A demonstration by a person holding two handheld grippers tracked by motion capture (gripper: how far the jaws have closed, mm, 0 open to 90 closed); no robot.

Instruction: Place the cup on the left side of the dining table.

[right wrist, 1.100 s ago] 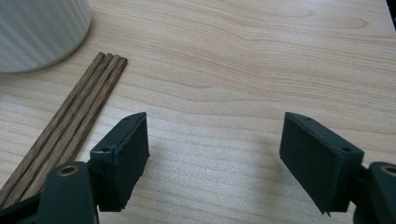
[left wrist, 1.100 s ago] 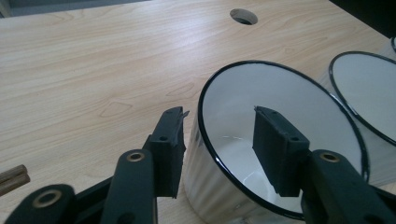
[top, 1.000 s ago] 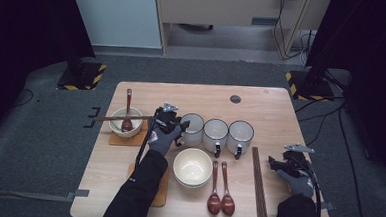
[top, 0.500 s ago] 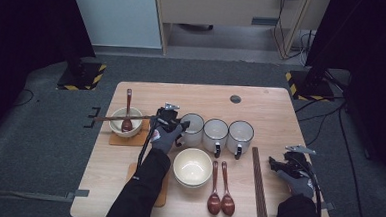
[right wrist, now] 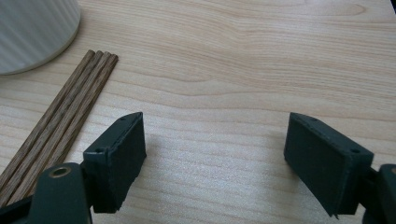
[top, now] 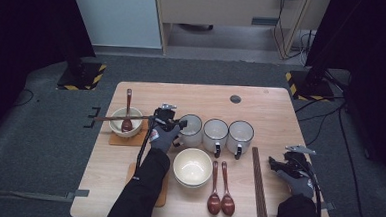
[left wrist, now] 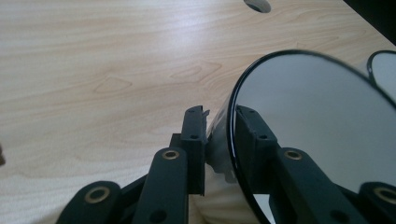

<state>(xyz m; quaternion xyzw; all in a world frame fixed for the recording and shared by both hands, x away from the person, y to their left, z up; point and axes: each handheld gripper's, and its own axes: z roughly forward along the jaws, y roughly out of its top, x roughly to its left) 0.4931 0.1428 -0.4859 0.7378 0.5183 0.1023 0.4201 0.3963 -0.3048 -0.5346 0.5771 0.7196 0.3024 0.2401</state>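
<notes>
Three white mugs stand in a row at mid-table. My left gripper [top: 174, 122] is at the leftmost mug [top: 192, 131]. In the left gripper view its jaws [left wrist: 219, 116] straddle the dark-edged rim of that mug [left wrist: 317, 130], one jaw outside the wall and one inside. They have just been closing, and the wall fills the gap between them. Near the table's right front edge my right gripper [top: 278, 164] rests low and wide open. Only bare wood lies between its jaws [right wrist: 215, 140]. A bundle of dark chopsticks [top: 258, 182] [right wrist: 65, 116] lies just to its left.
A cream bowl [top: 193, 166] sits in front of the mugs with two dark spoons [top: 221, 190] beside it. At the left, a bowl on a wooden mat [top: 125, 124] holds a spoon, with chopsticks laid across it. A white ribbed vessel [right wrist: 32, 32] stands beyond the chopsticks.
The left gripper's jaws have drawn in on the leftmost mug's rim. Both hands otherwise keep their places.
</notes>
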